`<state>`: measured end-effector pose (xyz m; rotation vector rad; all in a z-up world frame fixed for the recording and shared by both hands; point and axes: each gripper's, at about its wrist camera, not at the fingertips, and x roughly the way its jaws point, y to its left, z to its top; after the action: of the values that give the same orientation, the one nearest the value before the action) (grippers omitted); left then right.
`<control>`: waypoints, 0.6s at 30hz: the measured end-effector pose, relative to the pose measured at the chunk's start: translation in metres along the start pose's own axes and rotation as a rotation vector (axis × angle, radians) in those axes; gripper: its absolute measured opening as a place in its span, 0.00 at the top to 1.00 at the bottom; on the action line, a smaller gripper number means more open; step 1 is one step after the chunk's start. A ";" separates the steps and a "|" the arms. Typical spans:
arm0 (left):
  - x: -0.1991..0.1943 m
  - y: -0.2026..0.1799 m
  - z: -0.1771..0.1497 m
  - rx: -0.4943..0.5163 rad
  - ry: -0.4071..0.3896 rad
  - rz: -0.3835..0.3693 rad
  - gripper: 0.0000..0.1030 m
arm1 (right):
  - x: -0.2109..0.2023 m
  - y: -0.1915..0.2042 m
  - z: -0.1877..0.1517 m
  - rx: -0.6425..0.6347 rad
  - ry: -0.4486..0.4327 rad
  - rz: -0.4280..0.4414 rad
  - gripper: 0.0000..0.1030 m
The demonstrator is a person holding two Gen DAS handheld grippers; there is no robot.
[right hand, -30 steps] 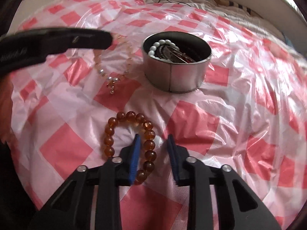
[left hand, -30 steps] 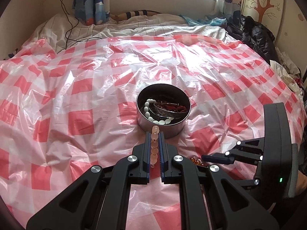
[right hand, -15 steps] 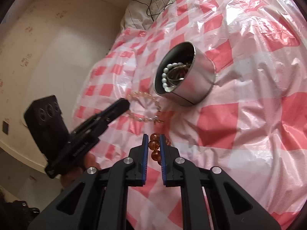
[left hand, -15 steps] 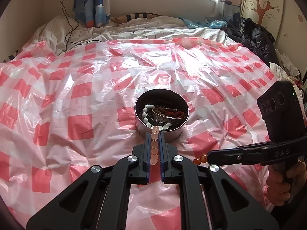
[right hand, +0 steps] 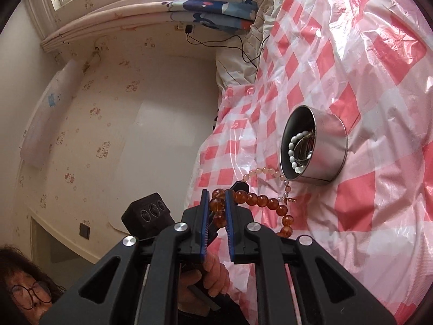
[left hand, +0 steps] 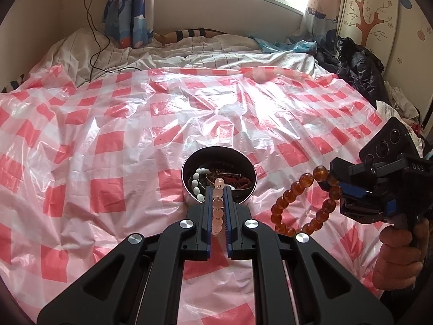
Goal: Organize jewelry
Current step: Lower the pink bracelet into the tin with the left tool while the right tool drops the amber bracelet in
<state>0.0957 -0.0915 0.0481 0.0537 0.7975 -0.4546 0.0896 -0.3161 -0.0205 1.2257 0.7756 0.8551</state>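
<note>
A round metal tin (left hand: 219, 174) (right hand: 315, 150) sits on the red-and-white checked plastic sheet (left hand: 108, 140), holding a white bead bracelet (left hand: 197, 182) (right hand: 293, 150) and darker pieces. My left gripper (left hand: 217, 189) is shut on a pale pink bead strand (left hand: 217, 205), just in front of the tin's near rim. My right gripper (right hand: 217, 196) (left hand: 334, 182) is shut on an amber bead bracelet (right hand: 257, 201) (left hand: 300, 203), which hangs in a loop above the sheet, right of the tin. In the right wrist view the pink bead strand (right hand: 266, 172) trails beside the tin.
A bed with striped linen (left hand: 189, 54) lies beyond the sheet, a black cable (left hand: 94, 40) trailing over it. Dark clothing (left hand: 354, 65) is piled at the right edge. A wall (right hand: 108, 108) borders the bed's left side. A hand (left hand: 400, 257) grips the right tool.
The right gripper closed on the amber bracelet, lifted it off the sheet and rolled onto its side, so its view is tilted. The left gripper keeps its hold on the pink strand.
</note>
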 end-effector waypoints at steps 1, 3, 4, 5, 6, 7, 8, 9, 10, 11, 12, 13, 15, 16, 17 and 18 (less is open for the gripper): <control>0.000 0.000 0.001 -0.001 -0.005 -0.003 0.93 | 0.000 0.001 0.002 0.002 -0.006 0.004 0.88; 0.000 -0.001 0.005 -0.003 -0.013 -0.008 0.93 | -0.002 0.002 0.006 0.003 -0.016 0.011 0.88; 0.001 -0.002 0.006 -0.004 -0.016 -0.011 0.93 | -0.002 0.002 0.008 0.004 -0.021 0.015 0.88; 0.001 -0.002 0.008 -0.006 -0.017 -0.013 0.93 | -0.002 0.003 0.010 0.006 -0.027 0.020 0.88; 0.002 -0.003 0.009 -0.008 -0.019 -0.015 0.93 | -0.002 0.003 0.011 0.008 -0.029 0.026 0.88; 0.003 -0.003 0.010 -0.010 -0.020 -0.018 0.93 | -0.004 0.004 0.011 0.008 -0.031 0.030 0.88; 0.004 -0.004 0.011 -0.010 -0.021 -0.020 0.93 | -0.004 0.005 0.012 0.008 -0.033 0.031 0.88; 0.005 -0.004 0.011 -0.010 -0.021 -0.021 0.93 | -0.004 0.005 0.012 0.008 -0.035 0.034 0.88; 0.006 -0.004 0.012 -0.010 -0.022 -0.023 0.93 | -0.004 0.005 0.013 0.010 -0.037 0.040 0.88; 0.007 -0.005 0.013 -0.012 -0.022 -0.025 0.93 | -0.003 0.006 0.014 0.012 -0.041 0.049 0.88; 0.008 -0.005 0.014 -0.014 -0.021 -0.026 0.93 | -0.003 0.006 0.015 0.013 -0.046 0.053 0.88; 0.009 -0.005 0.015 -0.016 -0.022 -0.028 0.93 | -0.002 0.007 0.015 0.013 -0.050 0.059 0.88; 0.010 -0.005 0.017 -0.021 -0.026 -0.033 0.93 | -0.001 0.009 0.018 0.014 -0.061 0.063 0.87; 0.011 -0.005 0.018 -0.026 -0.029 -0.034 0.93 | 0.000 0.009 0.019 0.015 -0.068 0.062 0.87; 0.012 -0.005 0.019 -0.030 -0.031 -0.035 0.93 | 0.001 0.009 0.020 0.014 -0.070 0.052 0.87; 0.013 -0.004 0.020 -0.034 -0.032 -0.035 0.93 | 0.002 0.010 0.021 0.005 -0.062 0.012 0.87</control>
<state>0.1153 -0.1042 0.0533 0.0011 0.7756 -0.4734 0.1076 -0.3229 -0.0070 1.2565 0.7216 0.8217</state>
